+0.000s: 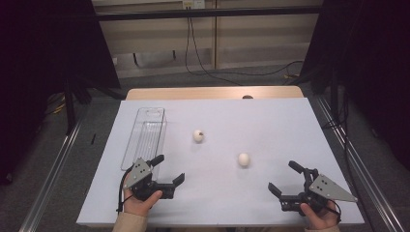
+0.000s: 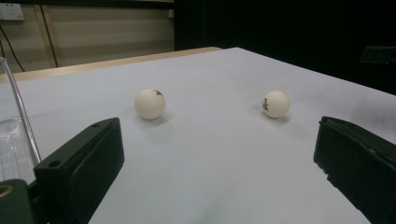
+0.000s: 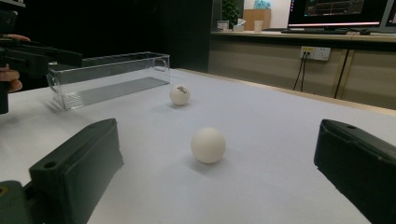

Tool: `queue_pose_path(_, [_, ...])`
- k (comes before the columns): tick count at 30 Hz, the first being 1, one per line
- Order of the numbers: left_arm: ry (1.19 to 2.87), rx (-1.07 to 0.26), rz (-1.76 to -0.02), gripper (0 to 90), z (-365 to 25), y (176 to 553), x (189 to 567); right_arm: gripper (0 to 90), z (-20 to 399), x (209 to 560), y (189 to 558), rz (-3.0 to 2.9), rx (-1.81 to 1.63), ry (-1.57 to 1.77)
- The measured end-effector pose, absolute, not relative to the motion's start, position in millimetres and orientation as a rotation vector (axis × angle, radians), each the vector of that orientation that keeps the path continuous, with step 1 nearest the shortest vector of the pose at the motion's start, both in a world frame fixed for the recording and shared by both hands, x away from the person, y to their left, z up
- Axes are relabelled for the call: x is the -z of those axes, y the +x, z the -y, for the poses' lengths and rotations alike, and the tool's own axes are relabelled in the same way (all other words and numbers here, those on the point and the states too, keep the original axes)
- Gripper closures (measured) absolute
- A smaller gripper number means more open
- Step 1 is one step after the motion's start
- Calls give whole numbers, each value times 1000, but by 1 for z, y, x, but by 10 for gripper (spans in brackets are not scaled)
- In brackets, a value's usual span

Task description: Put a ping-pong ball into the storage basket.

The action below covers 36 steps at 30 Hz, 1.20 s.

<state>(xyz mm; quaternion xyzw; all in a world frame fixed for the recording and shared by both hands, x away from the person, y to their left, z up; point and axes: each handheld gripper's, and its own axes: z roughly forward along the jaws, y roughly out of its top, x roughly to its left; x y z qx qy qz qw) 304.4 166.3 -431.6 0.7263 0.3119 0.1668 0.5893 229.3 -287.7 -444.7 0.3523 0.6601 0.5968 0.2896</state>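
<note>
While both grippers, left (image 1: 168,170) and right (image 1: 286,177), gape empty, the near ball (image 3: 208,145) looks unmarked; its print (image 2: 266,104), perhaps a logo, shows in the left gripper view.

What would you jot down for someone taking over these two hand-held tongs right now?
Left tongs: open, holding nothing, beside the near end of the clear tray.
Right tongs: open, holding nothing, near the table's right front.
Far ball and near ball both lie on the white table, apart, outside the tray.
Done: nothing yet.
Left: probably putting both balls in the tray.
</note>
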Motion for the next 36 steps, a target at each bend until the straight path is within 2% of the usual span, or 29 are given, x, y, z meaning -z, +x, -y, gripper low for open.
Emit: queue_pose_path(36, [1749, -349, -692, 19, -137, 312, 435, 4, 287, 445, 230, -1769, -1598, 927])
